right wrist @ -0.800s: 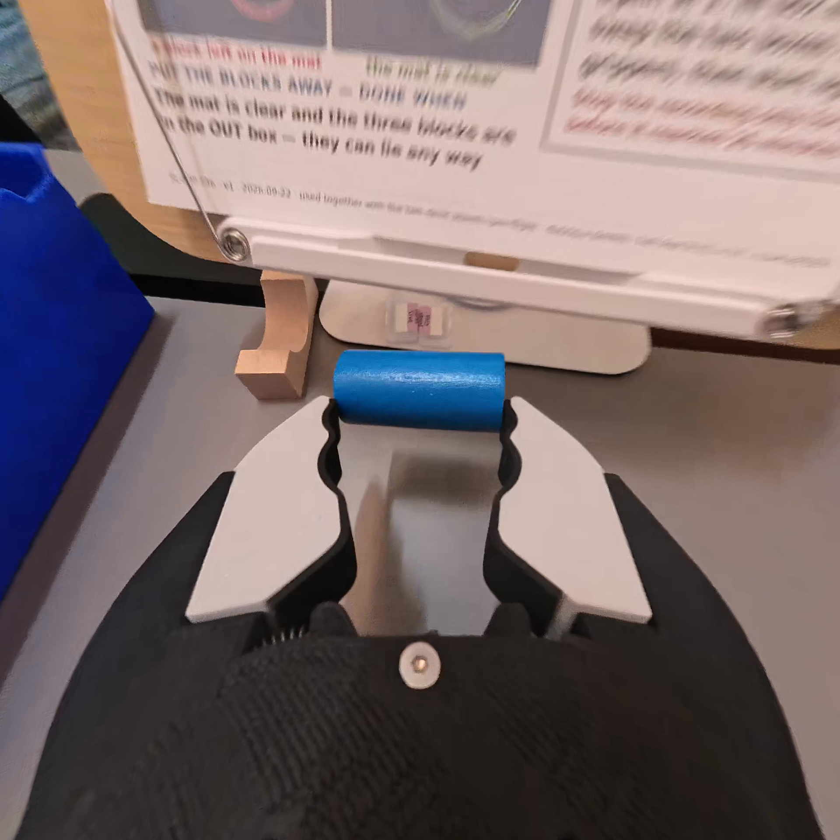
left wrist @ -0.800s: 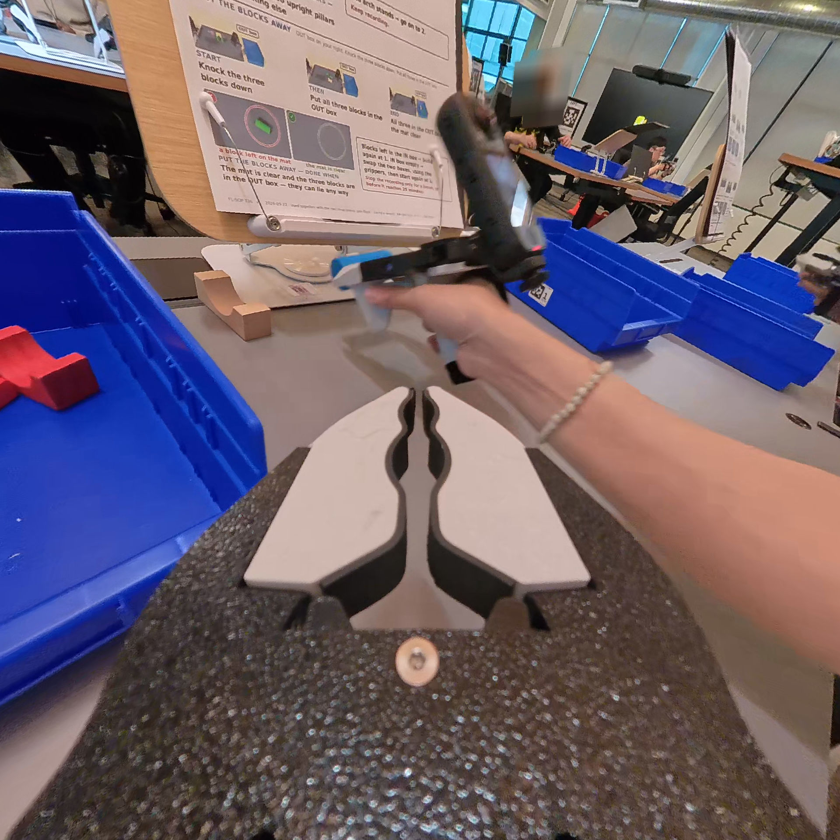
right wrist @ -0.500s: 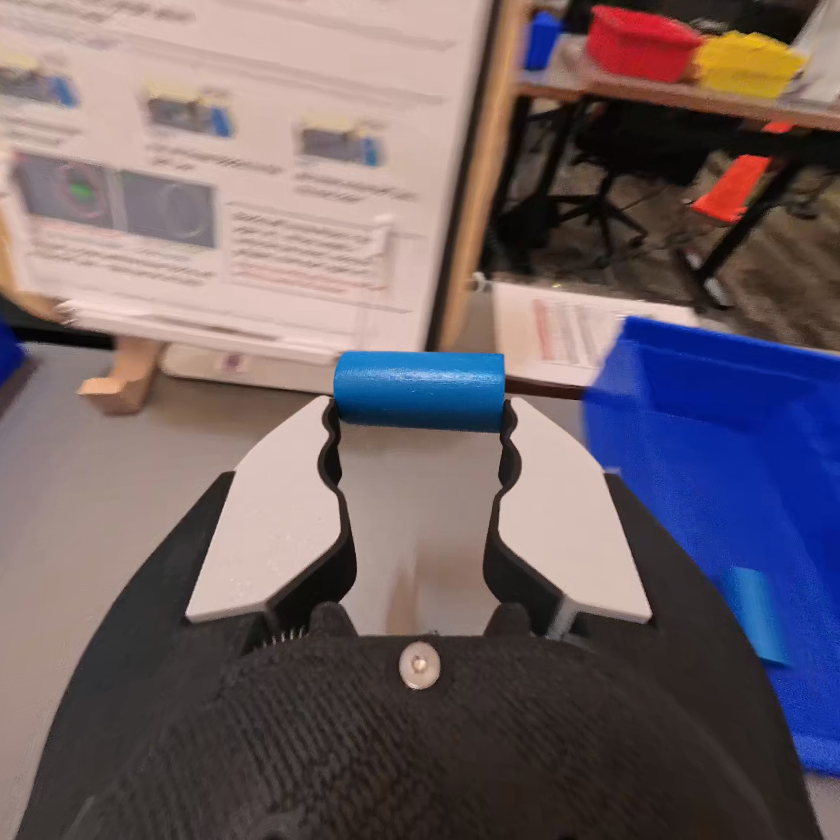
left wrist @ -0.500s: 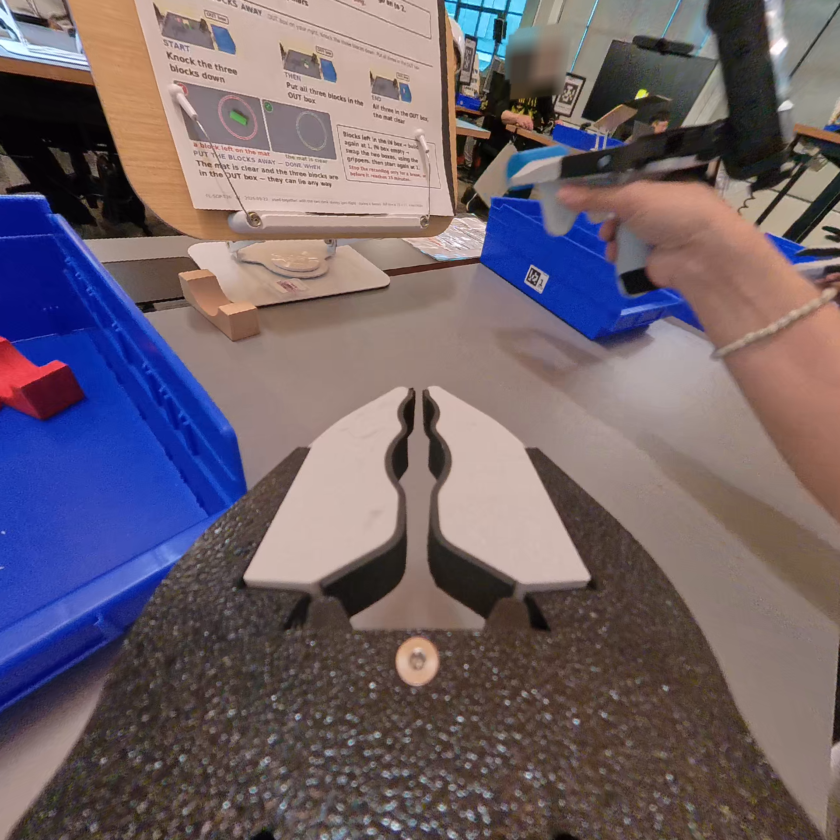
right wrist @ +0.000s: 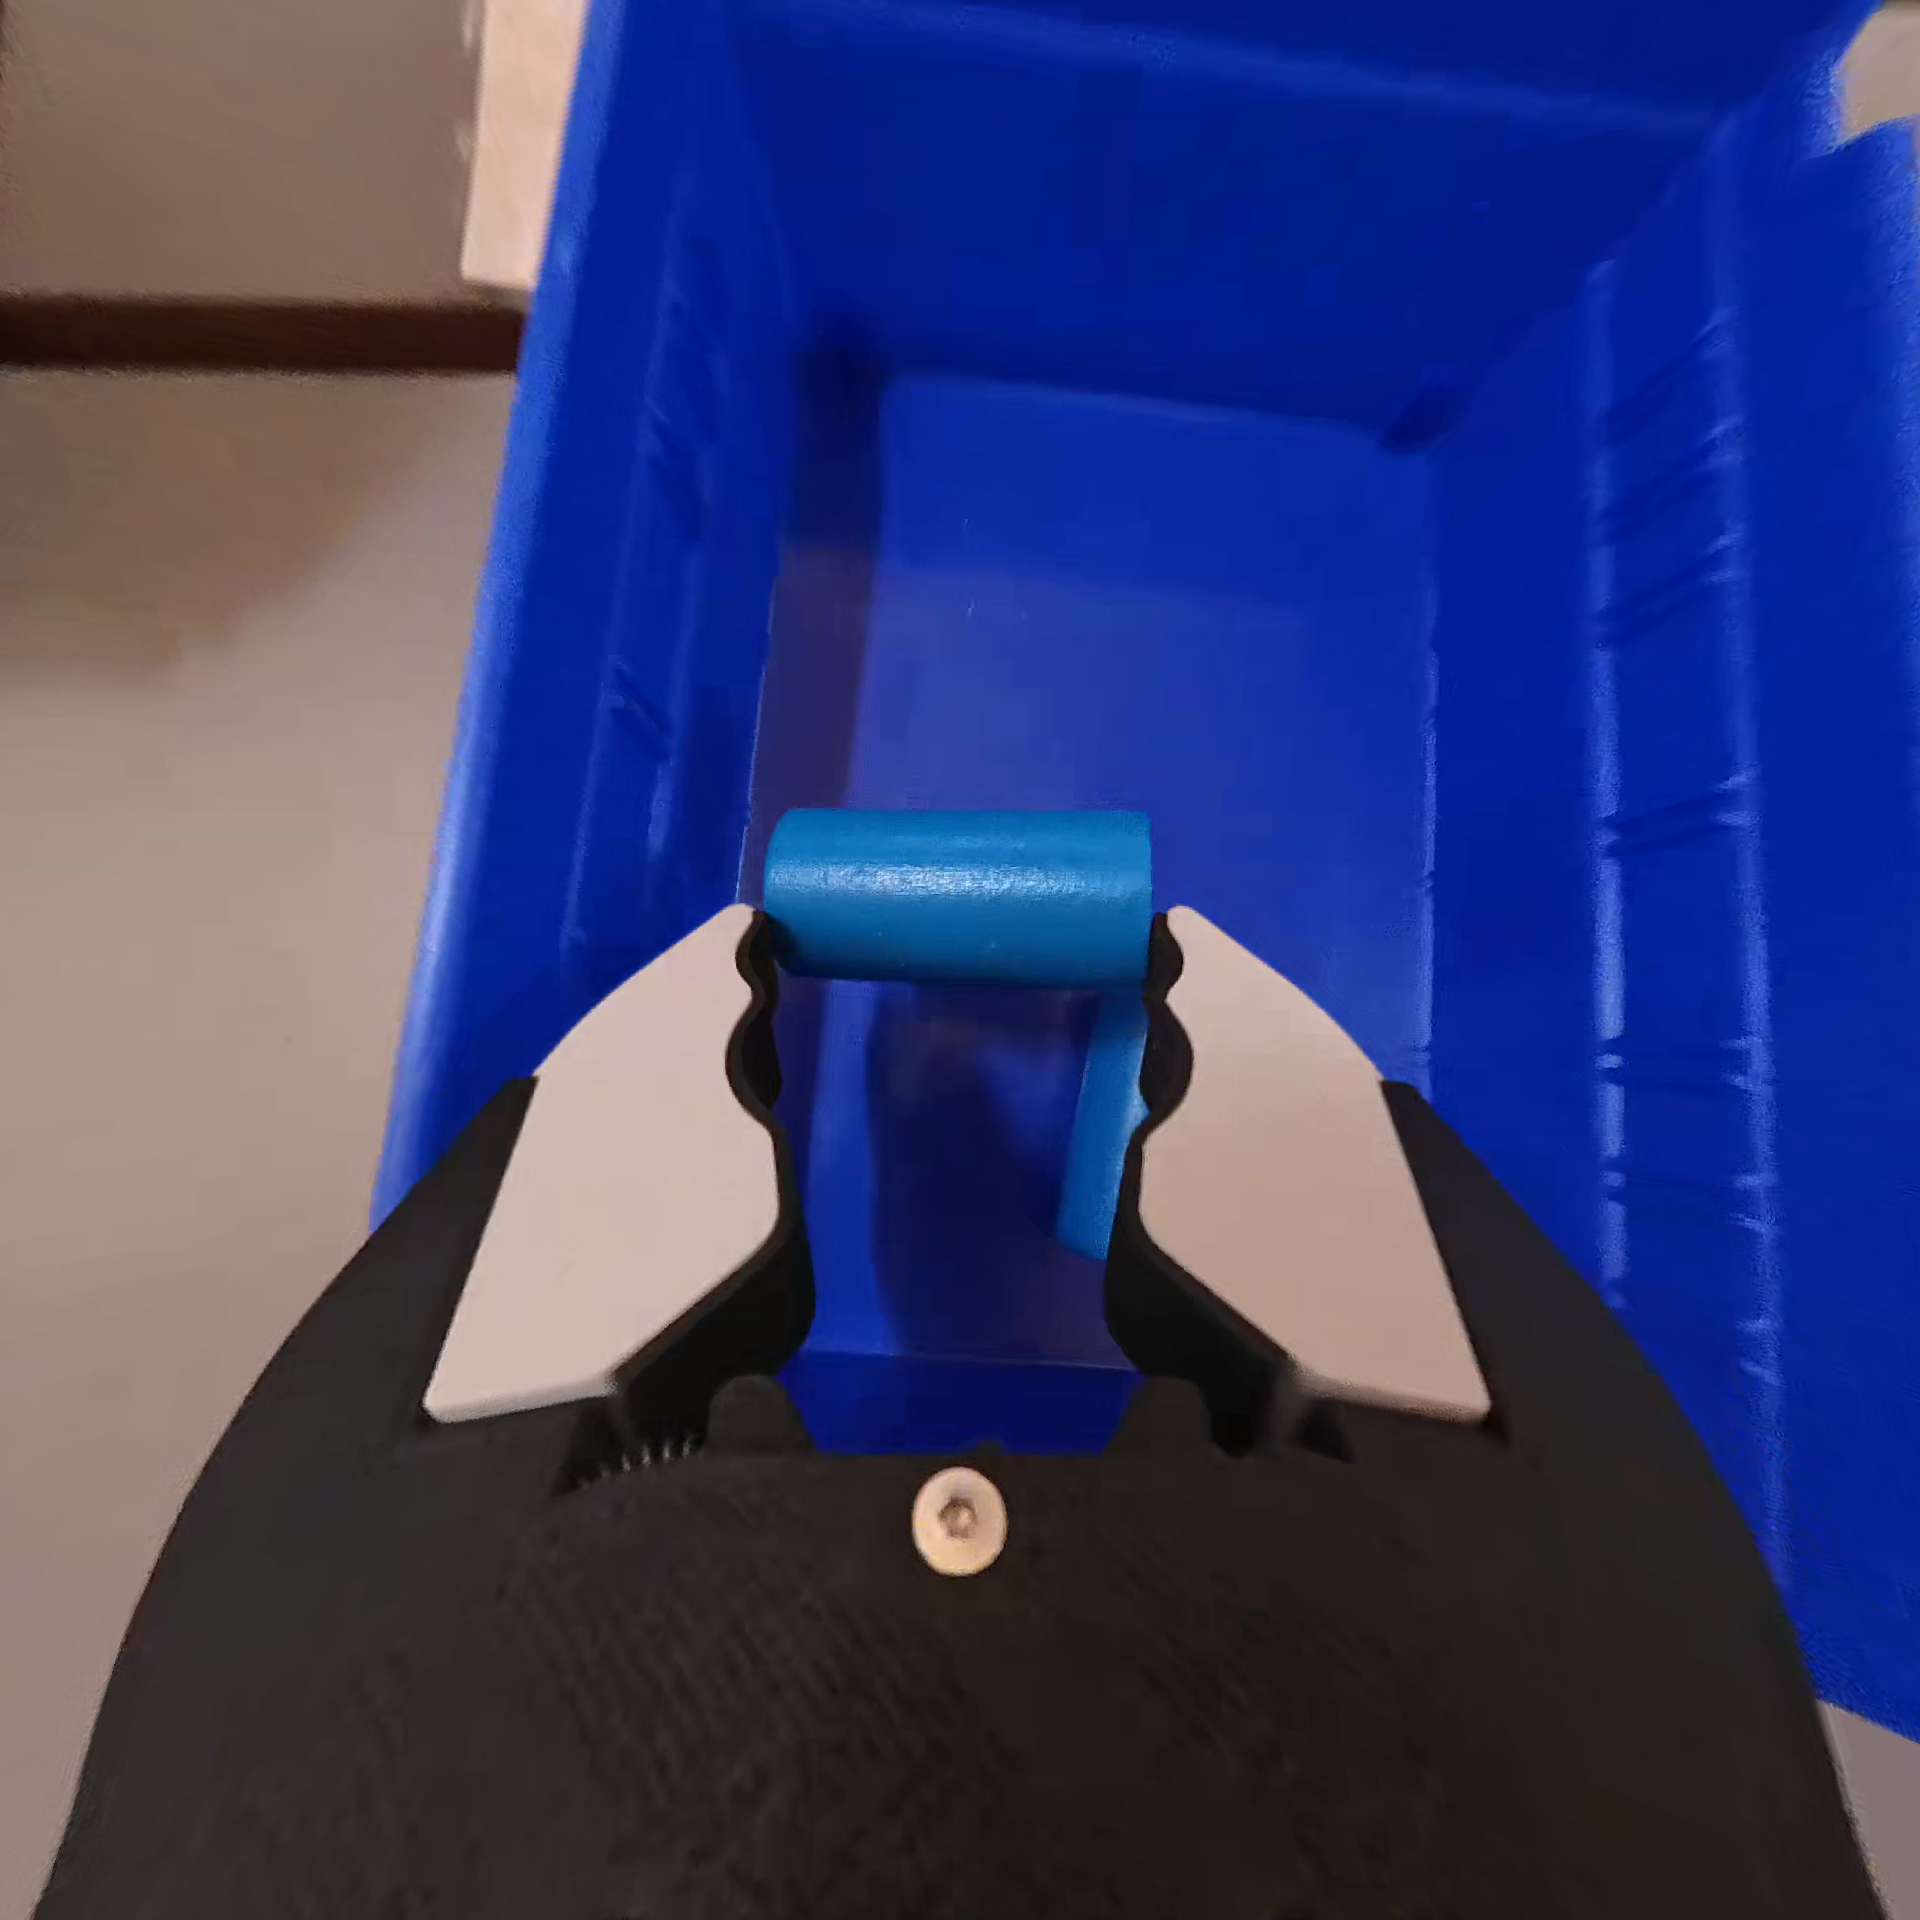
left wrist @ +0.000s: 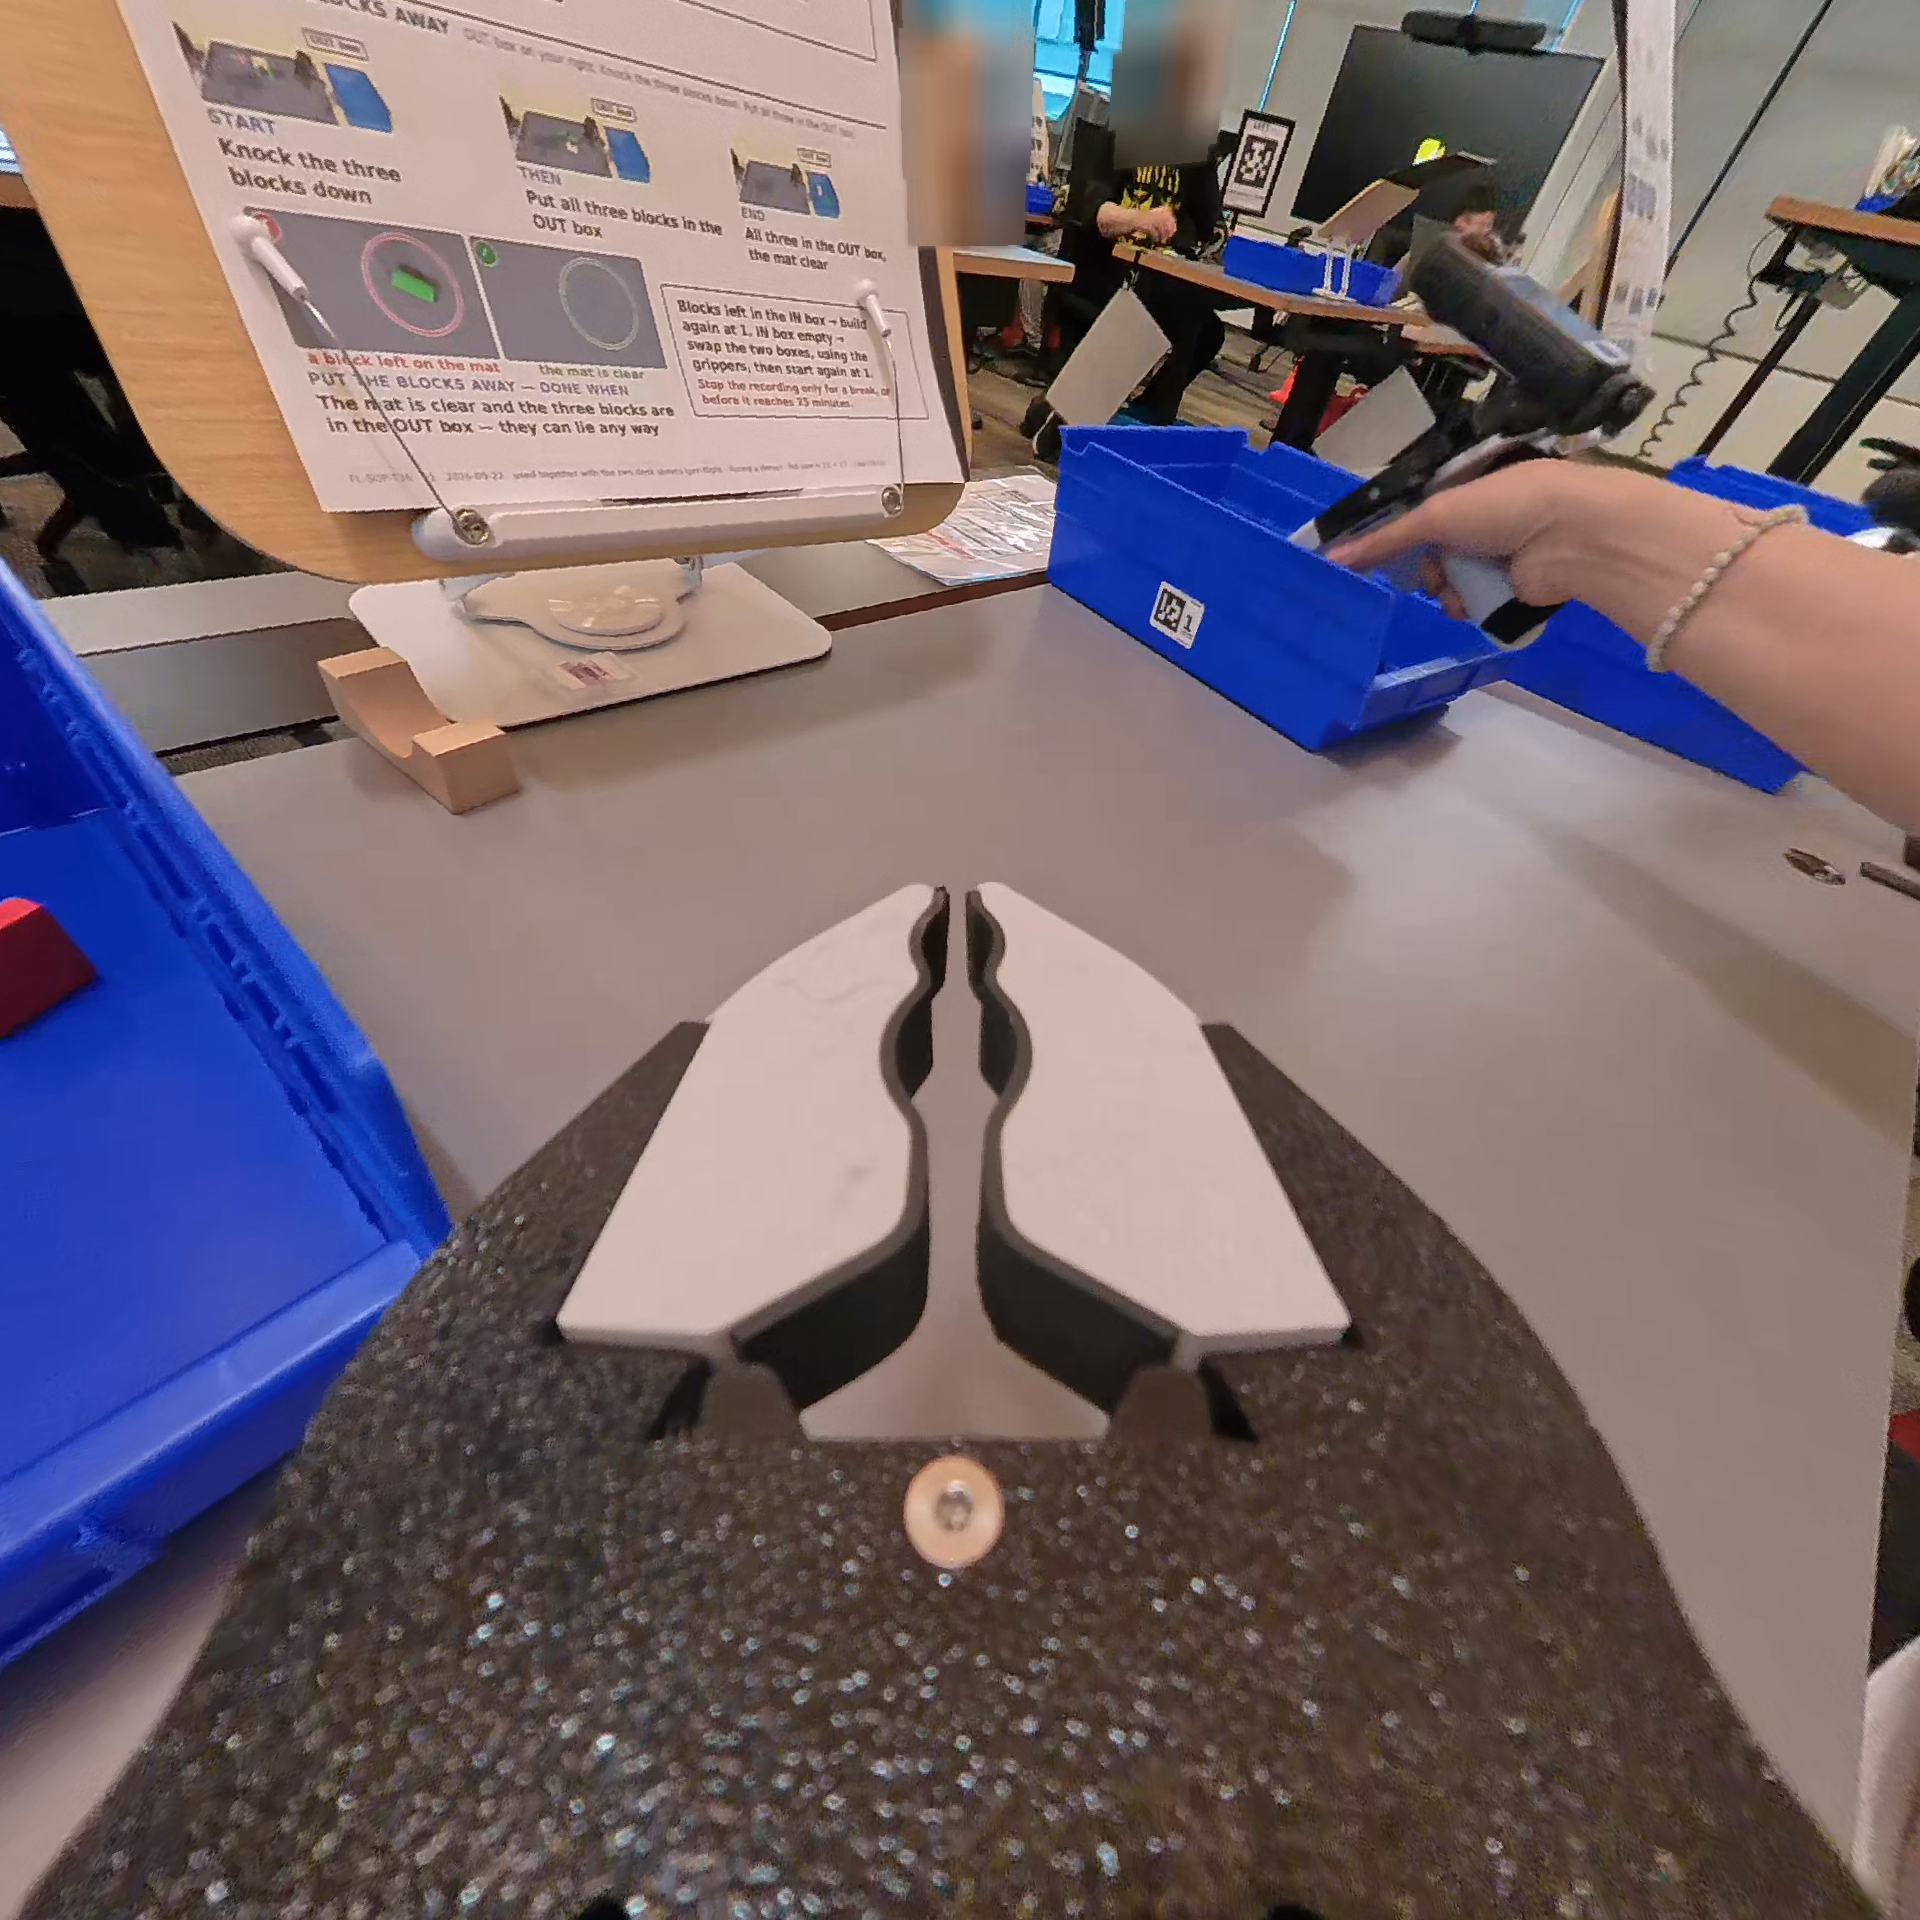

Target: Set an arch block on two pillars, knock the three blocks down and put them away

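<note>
My right gripper is shut on a blue cylinder block, held crosswise between the fingertips above the inside of a blue bin. A second blue block lies on that bin's floor below. In the left wrist view the right gripper, held by a hand, hangs over the same blue bin at the table's far right. My left gripper is shut and empty, low over the grey table. A red block lies in the blue bin at my left.
A wooden arch block lies on the table by the white stand of an instruction board. More blue bins stand at the far right. People sit at desks behind. Spacing between my two grippers at the tips: around 50 cm.
My right gripper has carried the blue cylinder from in front of the board rightward and now tips down over the right blue bin. My left gripper has stayed shut and nearly still.
</note>
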Tool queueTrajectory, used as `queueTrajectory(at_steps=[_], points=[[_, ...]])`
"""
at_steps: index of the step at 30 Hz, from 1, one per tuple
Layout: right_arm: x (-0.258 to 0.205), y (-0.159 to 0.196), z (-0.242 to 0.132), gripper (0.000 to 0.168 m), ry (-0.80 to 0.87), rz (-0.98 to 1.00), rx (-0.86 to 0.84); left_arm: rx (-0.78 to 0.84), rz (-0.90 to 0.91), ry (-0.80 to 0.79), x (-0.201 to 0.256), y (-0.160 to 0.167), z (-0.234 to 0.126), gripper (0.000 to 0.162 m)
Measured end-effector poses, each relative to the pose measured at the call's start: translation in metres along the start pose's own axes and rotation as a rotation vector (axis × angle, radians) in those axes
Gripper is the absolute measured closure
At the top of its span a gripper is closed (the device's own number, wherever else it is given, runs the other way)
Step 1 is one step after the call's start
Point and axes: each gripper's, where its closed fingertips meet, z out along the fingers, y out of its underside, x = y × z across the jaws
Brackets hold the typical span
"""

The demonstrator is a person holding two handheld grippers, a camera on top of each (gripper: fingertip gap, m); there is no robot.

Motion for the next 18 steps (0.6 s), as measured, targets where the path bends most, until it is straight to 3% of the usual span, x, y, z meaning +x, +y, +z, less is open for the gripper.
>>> queueTrajectory(at_steps=[8, 10, 11, 15, 18], points=[[-0.014, 0.027, 0.02, 0.097, -0.043, 0.031, -0.08, -0.025, 0.053, -0.005, 0.011, 0.001, 0.003, 0.159], [-0.006, 0.027, 0.016, 0.082, 0.009, -0.006, -0.088, -0.031, 0.062, -0.001, 0.013, 0.002, 0.004, 0.159], [-0.002, 0.024, 0.012, 0.074, 0.03, -0.017, -0.072, -0.034, 0.065, 0.0, 0.014, 0.002, 0.005, 0.159], [-0.006, -0.01, -0.032, 0.074, 0.04, -0.08, 0.058, -0.038, 0.064, 0.005, 0.014, 0.004, 0.006, 0.159], [-0.061, -0.041, -0.081, 0.071, -0.076, -0.239, 0.227, -0.037, 0.054, 0.003, 0.011, 0.004, 0.005, 0.159]])
